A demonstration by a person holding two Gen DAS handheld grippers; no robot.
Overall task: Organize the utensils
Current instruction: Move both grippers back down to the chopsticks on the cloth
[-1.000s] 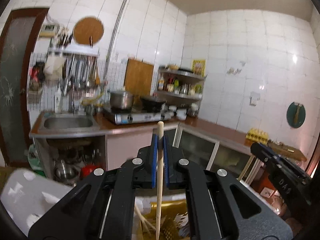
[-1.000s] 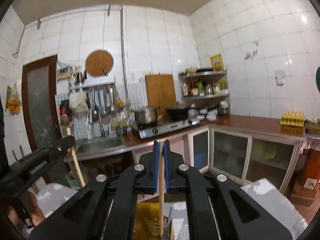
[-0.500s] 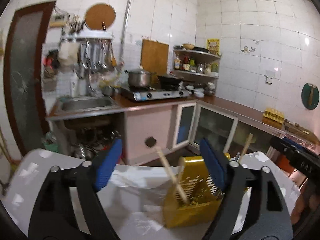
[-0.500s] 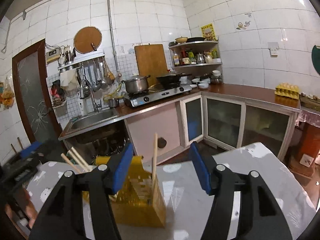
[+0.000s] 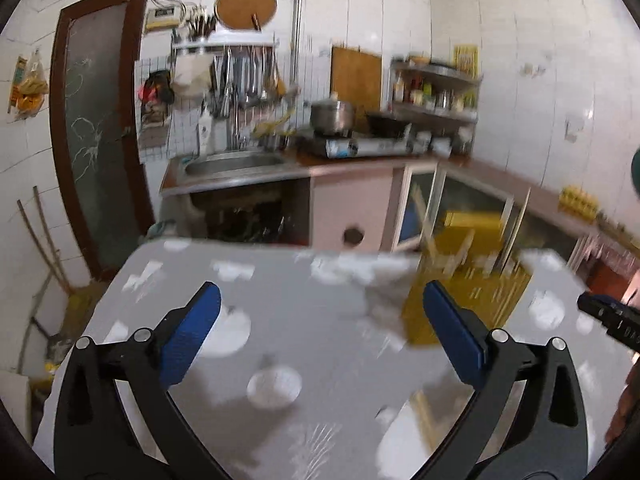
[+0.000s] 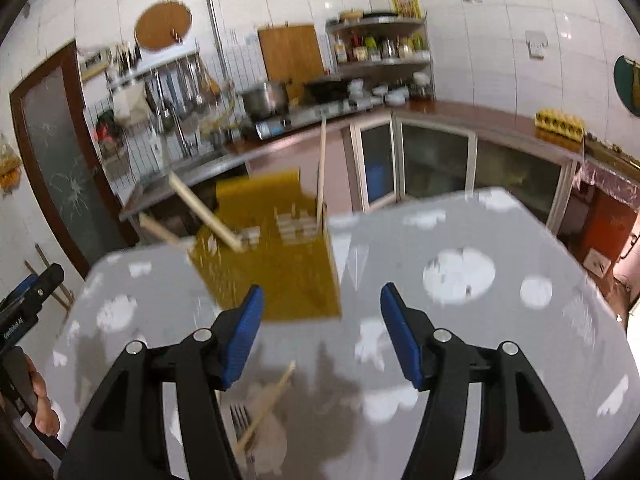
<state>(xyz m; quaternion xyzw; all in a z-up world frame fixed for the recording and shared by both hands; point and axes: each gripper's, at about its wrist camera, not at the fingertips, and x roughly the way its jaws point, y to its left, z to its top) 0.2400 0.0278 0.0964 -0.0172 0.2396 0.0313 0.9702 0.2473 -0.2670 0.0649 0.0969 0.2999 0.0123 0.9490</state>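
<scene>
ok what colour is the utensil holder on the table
Yellow. The utensil holder shows best in the right wrist view, with wooden chopsticks standing in it.

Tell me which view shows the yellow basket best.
The right wrist view: the yellow basket sits near centre, with chopsticks standing in it. The left wrist view shows it blurred, off to the right, partly behind a finger.

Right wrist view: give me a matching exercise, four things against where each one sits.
Things:
1. yellow basket
2. fork
3. egg tray
4. round board

Places:
A. on the counter at far right
B. hanging on the tiled wall
C. lying flat on the table, near edge, by a chopstick
D. standing on the table, chopsticks sticking out

Pairs: 1-D, 2-C, 3-A, 4-B
</scene>
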